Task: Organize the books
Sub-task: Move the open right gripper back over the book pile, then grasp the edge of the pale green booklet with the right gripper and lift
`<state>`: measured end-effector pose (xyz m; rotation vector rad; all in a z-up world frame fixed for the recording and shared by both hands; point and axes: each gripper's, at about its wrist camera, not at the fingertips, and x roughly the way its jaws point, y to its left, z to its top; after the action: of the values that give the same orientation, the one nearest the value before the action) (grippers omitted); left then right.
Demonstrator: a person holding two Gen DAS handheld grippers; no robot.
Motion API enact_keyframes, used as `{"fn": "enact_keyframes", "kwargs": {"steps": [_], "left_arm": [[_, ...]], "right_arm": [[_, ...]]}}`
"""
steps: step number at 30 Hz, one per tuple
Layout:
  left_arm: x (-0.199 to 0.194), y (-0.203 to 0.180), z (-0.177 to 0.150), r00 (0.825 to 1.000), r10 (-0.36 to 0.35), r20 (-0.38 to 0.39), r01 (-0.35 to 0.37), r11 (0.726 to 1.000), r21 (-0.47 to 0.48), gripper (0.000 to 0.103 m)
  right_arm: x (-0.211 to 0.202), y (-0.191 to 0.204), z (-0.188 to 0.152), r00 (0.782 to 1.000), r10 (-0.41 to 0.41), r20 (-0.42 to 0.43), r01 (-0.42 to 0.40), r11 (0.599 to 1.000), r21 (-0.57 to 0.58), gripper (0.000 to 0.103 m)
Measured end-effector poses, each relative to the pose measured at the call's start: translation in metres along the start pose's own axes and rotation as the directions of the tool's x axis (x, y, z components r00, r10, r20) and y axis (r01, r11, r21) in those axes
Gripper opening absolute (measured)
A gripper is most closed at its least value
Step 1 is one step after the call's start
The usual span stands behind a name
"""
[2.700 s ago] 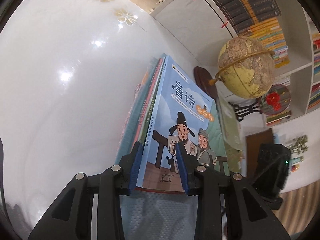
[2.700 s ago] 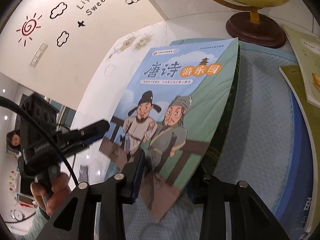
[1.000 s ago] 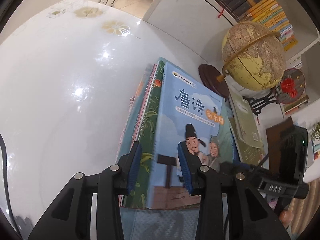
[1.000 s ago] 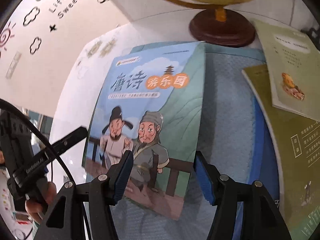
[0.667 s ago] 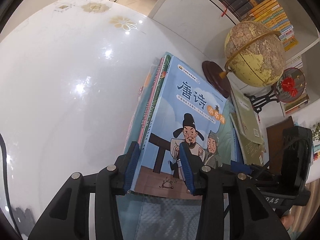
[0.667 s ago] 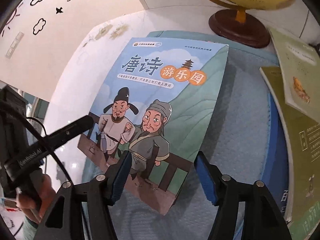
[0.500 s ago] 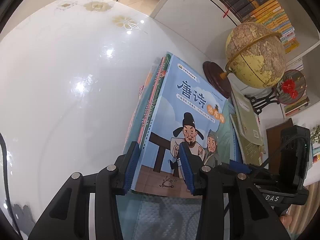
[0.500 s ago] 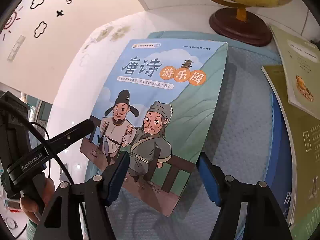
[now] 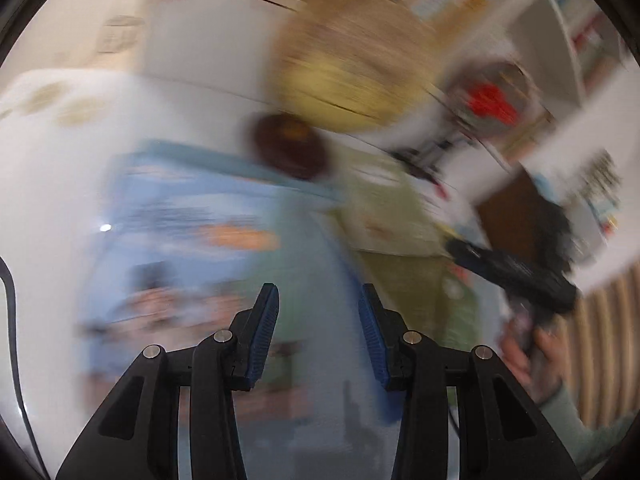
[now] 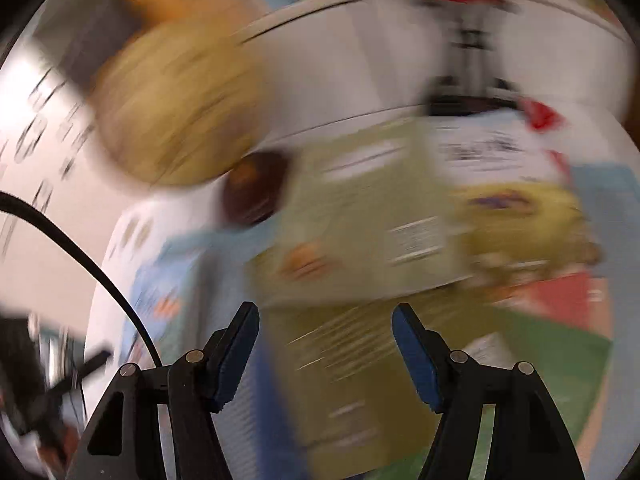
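Both views are heavily motion-blurred. In the left wrist view my left gripper (image 9: 318, 304) is open and empty, above the light-blue mat. The blue picture book (image 9: 180, 240) lies flat to its left. Olive-green books (image 9: 384, 208) lie further right. In the right wrist view my right gripper (image 10: 325, 322) is open and empty, over an olive-green book (image 10: 360, 360). A paler green book (image 10: 360, 216) lies beyond it, a yellow-covered book (image 10: 520, 216) and a red and green one (image 10: 560, 320) to the right. The blue book (image 10: 160, 296) shows at the left.
A globe (image 9: 348, 76) on a dark wooden base (image 9: 288, 144) stands behind the books; it also shows in the right wrist view (image 10: 176, 104). A fan ornament with red flowers (image 9: 492, 104) and bookshelves are at the back right. The other gripper and hand (image 9: 532, 280) are at the right.
My left gripper has let go of the book stack and opened. Both grippers have swung quickly to the right, toward the green books. The blue book now lies flat at the left.
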<state>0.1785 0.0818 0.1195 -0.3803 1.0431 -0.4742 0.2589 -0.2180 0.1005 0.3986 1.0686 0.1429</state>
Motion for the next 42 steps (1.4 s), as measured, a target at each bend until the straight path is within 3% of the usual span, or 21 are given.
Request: {"fn": "enact_keyframes", "kwargs": {"steps": [2,6,9,14,21,25,29,31,34,36,42], "left_arm": [[0.035,-0.038,0.01,0.999,0.023,-0.042,-0.018,0.994,0.105,0.038],[0.104,-0.094,0.025,0.989,0.12,-0.085,-0.092,0.956,0.278,0.038],[0.141,-0.106,0.036,0.977,0.2,-0.074,-0.168,0.936,0.308,0.038],[0.175,-0.097,0.05,0.969,0.222,-0.108,-0.187,0.945,0.27,0.038],[0.185,-0.09,0.052,0.978,0.164,-0.129,-0.134,0.968,0.211,0.039],[0.185,-0.091,0.049,0.978,0.164,-0.126,-0.131,0.963,0.235,0.039],[0.186,-0.092,0.047,0.983,0.121,-0.138,-0.086,0.968,0.236,0.039],[0.186,-0.093,0.045,0.984,0.115,-0.136,-0.08,0.966,0.245,0.039],[0.185,-0.091,0.044,0.987,0.084,-0.138,-0.05,0.972,0.23,0.039],[0.184,-0.09,0.045,0.988,0.075,-0.137,-0.043,0.974,0.224,0.04],[0.174,-0.077,0.042,0.984,-0.05,-0.173,0.067,0.993,0.097,0.04]], "right_arm": [[0.002,-0.034,0.013,1.0,-0.008,0.027,0.006,0.997,0.074,0.067],[0.022,-0.064,0.029,1.0,-0.014,0.014,0.013,0.994,0.111,0.051],[0.035,-0.061,0.036,1.0,-0.021,0.012,0.02,0.996,0.083,0.046],[0.058,-0.048,0.036,0.995,-0.104,0.007,0.104,0.994,-0.02,0.044],[0.052,-0.026,0.029,0.994,-0.099,0.053,0.105,0.985,-0.135,0.037],[0.032,-0.028,0.035,0.994,0.066,0.083,-0.059,0.995,-0.082,0.037],[0.031,-0.032,0.037,0.976,0.202,0.079,-0.202,0.979,-0.011,0.037],[0.035,-0.032,0.034,0.979,0.186,0.083,-0.187,0.982,0.0,0.037],[0.045,-0.021,0.029,0.994,0.068,0.086,-0.064,0.997,-0.051,0.032],[0.041,-0.009,0.027,0.992,0.014,0.123,-0.001,0.994,-0.11,0.013],[0.021,0.009,0.022,0.988,0.027,0.152,-0.005,0.989,-0.146,0.007]]}}
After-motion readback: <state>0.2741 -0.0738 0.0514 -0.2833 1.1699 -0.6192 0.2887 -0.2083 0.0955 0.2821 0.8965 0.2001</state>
